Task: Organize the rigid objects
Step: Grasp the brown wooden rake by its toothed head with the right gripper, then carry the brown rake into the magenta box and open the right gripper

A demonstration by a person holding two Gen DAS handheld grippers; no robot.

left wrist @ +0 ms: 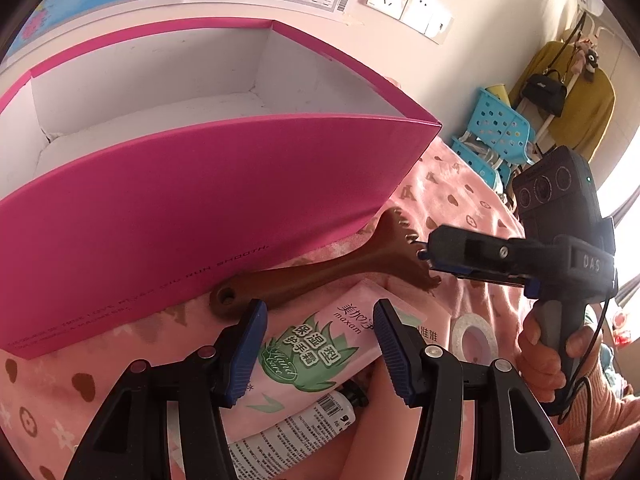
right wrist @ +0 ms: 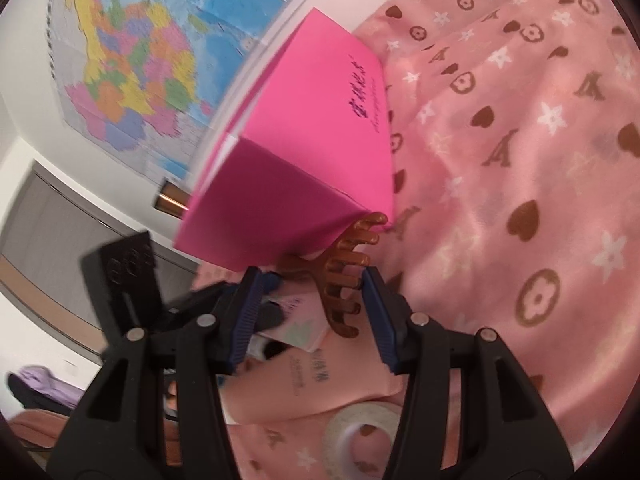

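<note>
Right claw [right wrist: 312, 312]: released, fingers parted around the comb's toothed head without pressing on it.
Left claw [left wrist: 318, 354]: released, hovering over the pink hand-cream tube [left wrist: 320, 344].
Comb [left wrist: 320, 268]: brown, on the bed [left wrist: 460, 196] against the pink box [left wrist: 180, 208]; handle runs towards the left claw.
Nearer hand: right, judged ready to close.

Brown comb [left wrist: 320, 270]: handle part hidden under the pink box [left wrist: 200, 208]; in the right wrist view only its teeth show past the box corner. Hand cream tube [left wrist: 316, 344]: lower end covered by the left gripper [left wrist: 320, 344] fingers. White tube [left wrist: 288, 436] below it cut off by the gripper body, print too small to read. Tape roll [right wrist: 360, 436] partly behind the right gripper [right wrist: 312, 316] arm. Map [right wrist: 140, 60] blurred.
</note>
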